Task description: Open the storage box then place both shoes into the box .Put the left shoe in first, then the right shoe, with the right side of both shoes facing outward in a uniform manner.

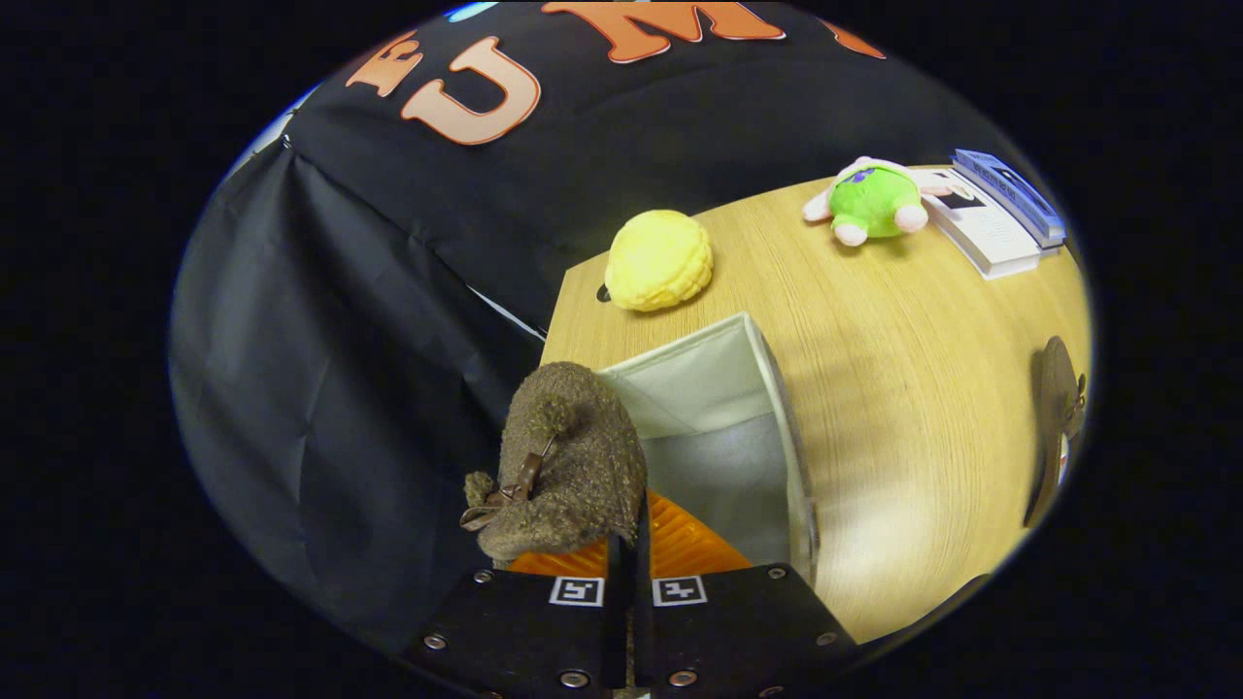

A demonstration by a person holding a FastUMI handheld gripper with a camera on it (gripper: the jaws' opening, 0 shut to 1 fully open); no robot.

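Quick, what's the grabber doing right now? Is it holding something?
Gripper: closed, its fingers pinching the fuzzy brown shoe, which hangs beside the open storage box.

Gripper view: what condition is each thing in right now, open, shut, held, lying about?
Gripper: shut on the brown shoe.
Brown shoe: held up at the box's rim.
Storage box: open, inside looks empty.
Second shoe: lying on the table, untouched.
Yellow plush: resting on the table.
Green plush: lying by the books.
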